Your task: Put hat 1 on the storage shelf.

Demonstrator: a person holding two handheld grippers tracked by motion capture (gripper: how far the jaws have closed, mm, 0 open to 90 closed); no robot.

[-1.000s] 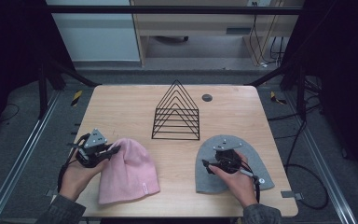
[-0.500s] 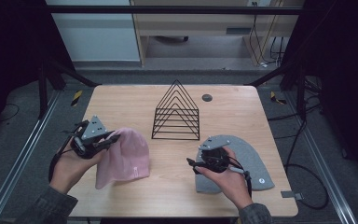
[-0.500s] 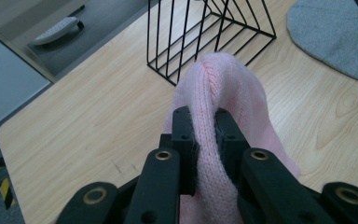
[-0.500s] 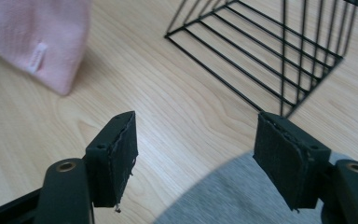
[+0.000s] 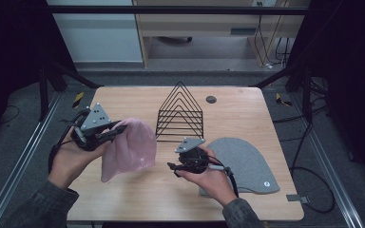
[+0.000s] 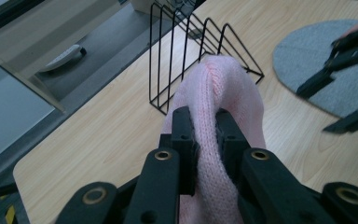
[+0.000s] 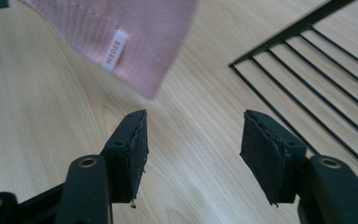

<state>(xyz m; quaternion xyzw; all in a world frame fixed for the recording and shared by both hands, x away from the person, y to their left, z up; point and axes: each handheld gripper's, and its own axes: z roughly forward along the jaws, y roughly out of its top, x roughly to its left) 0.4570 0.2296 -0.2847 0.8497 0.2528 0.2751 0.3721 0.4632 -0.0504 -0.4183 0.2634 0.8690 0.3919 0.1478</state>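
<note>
High view: left tongs (image 5: 116, 131) pinched tight on pink hat (image 5: 132, 147), lifted partly off the worktop (image 5: 247, 109). Right tongs (image 5: 172, 167) wide open, empty, just beside the hat's edge.

Looked along the left tongs (image 6: 204, 135), both black jaws pressed tight on a fold of the pink knit hat (image 6: 223, 93), the hat bulging upward past the jaw tips. Beyond it, the black wire rack (image 6: 191, 46) upright on the wooden bench (image 6: 98, 126). At right, a grey felt hat (image 6: 307, 60) flat on the bench, with the other tongs (image 6: 335, 105) over it, jaws parted, somewhat blurred.
</note>
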